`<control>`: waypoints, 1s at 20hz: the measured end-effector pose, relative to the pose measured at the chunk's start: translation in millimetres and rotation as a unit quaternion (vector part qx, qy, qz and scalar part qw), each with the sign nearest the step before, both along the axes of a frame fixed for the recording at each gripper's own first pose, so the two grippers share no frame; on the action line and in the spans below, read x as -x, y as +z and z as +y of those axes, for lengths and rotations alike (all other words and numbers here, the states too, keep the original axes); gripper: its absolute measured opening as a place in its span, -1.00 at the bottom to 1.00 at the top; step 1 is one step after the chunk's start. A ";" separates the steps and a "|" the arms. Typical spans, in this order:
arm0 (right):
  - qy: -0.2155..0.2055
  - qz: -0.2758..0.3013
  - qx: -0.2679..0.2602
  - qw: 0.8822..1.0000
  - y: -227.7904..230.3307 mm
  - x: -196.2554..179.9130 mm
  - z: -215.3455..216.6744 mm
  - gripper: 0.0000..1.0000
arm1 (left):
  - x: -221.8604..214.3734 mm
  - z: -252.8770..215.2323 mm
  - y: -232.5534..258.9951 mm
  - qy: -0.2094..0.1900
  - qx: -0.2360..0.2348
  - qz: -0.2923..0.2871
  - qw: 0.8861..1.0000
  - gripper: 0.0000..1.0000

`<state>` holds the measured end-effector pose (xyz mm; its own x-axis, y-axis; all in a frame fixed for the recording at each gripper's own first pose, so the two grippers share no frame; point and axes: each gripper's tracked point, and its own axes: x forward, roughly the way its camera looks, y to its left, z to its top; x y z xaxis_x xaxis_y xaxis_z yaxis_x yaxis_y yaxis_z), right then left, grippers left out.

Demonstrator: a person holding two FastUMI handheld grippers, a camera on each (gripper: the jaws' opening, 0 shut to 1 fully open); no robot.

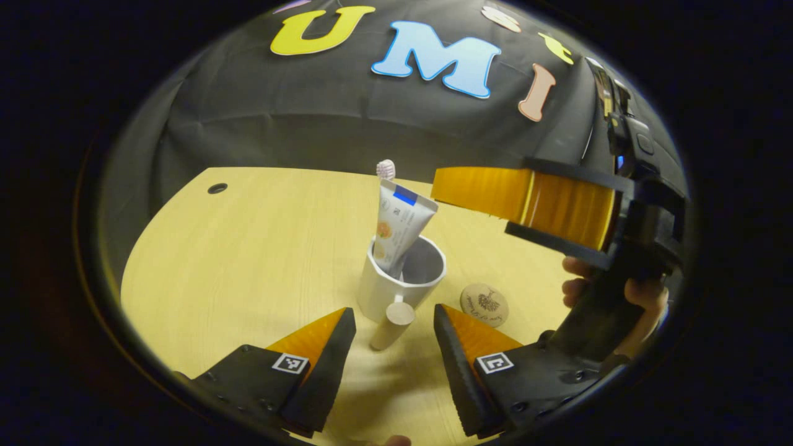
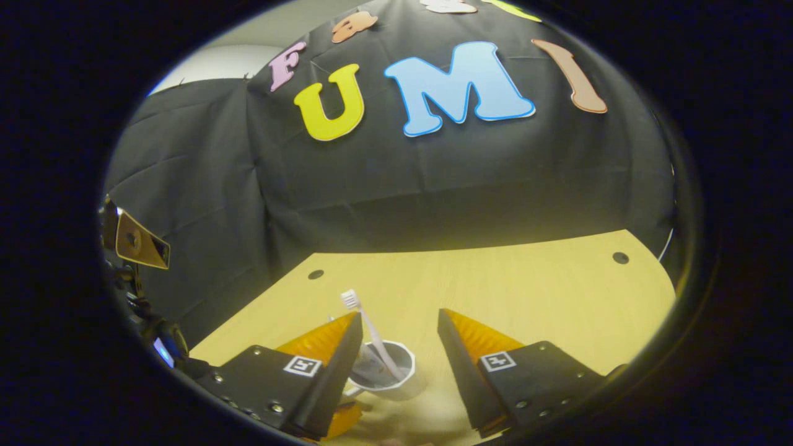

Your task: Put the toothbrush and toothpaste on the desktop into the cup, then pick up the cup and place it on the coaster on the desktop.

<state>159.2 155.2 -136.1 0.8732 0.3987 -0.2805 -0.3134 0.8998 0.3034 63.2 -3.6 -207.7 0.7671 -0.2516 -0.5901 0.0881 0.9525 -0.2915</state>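
A white cup (image 1: 427, 272) stands on the wooden desktop (image 1: 248, 260). A toothpaste tube (image 1: 399, 226) leans in it, and the toothbrush head (image 1: 385, 168) sticks up behind the tube. The cup's pale handle (image 1: 392, 325) points toward me and lies between the fingers of my open left gripper (image 1: 393, 313), without touching them. A round wooden coaster (image 1: 484, 305) lies just right of the cup. My right gripper (image 1: 483, 192) hovers above and right of the cup, held by a hand (image 1: 619, 297). In the right gripper view it (image 2: 399, 317) stands open over the cup (image 2: 396, 378), and the toothbrush (image 2: 367, 328) rises between its fingers.
The desktop has small round holes (image 1: 217, 188) (image 2: 620, 257) near its far edge, where the black cloth wall rises. Part of the left gripper's body (image 2: 139, 248) shows at the left edge of the right gripper view. Bare desktop (image 2: 526, 291) stretches to the right of the cup.
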 end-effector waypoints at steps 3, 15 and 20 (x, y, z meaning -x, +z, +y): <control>-0.023 0.003 0.013 1.000 4.6 5.3 -21.6 0.68 | -0.8 -1.0 -5.3 -0.002 -0.007 0.010 1.000 0.67; -0.086 0.001 0.052 0.995 26.5 41.0 -97.0 0.68 | -16.6 -2.5 -27.3 -0.029 -0.054 0.044 0.997 0.67; -0.097 0.012 0.058 0.994 22.3 53.4 -109.9 0.68 | -21.8 -6.4 -37.7 -0.049 -0.069 0.063 0.994 0.67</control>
